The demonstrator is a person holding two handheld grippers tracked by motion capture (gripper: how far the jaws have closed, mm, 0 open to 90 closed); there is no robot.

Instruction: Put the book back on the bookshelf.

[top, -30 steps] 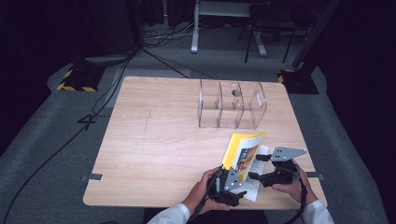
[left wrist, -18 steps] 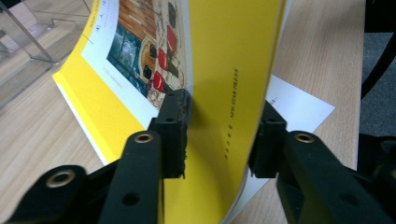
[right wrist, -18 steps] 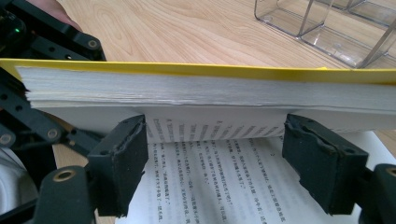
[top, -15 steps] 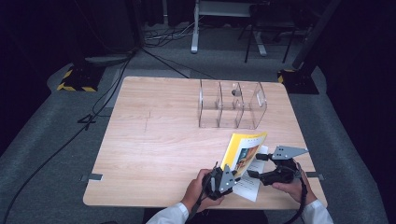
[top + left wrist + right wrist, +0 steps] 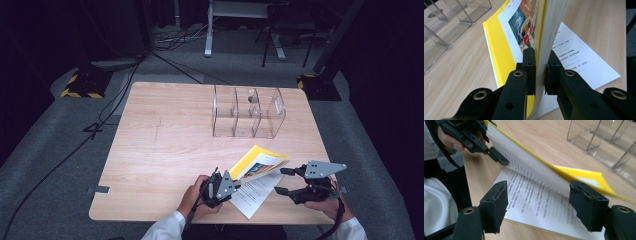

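left gripper shifted inward, book half open

since a second ago left gripper (image 5: pixel 226 186) slid left along the book (image 5: pixel 260 164), clamped on cover plus page stack at the near table (image 5: pixel 150 150) edge. right gripper (image 5: pixel 286 181) gapes wide, empty. advice: grip pages near the spine, lift slowly. long axis runs near-left to far-right.

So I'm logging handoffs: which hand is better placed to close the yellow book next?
Probably the left. The left tool is already clamped on the lifted front half of the yellow book, while the right tool hangs open beside the printed page.
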